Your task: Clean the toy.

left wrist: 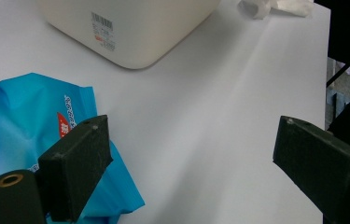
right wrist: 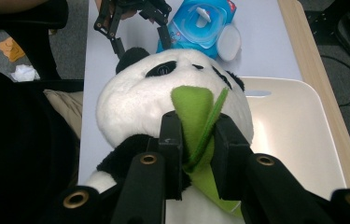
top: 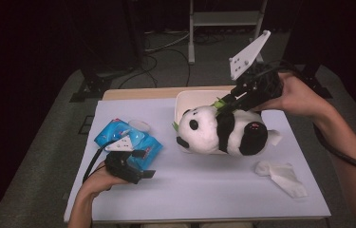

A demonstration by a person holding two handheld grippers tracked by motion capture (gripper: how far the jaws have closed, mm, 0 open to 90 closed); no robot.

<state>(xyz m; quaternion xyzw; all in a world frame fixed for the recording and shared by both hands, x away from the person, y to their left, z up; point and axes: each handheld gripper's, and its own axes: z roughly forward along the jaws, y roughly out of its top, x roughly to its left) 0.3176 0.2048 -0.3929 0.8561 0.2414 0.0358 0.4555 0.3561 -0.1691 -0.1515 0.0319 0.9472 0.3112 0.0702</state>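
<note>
Panda plush hangs partly over the white tub at the bench's far side, my right tongs clenched on its green leaf, so pickup's done w/ placing left, while left tongs sit released by the blue wipes pack.

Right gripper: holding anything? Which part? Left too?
The right gripper is shut on the toy panda, pinching its green felt leaf, not the body. The left gripper stands open beside the blue wipes pack, holding nothing.
</note>
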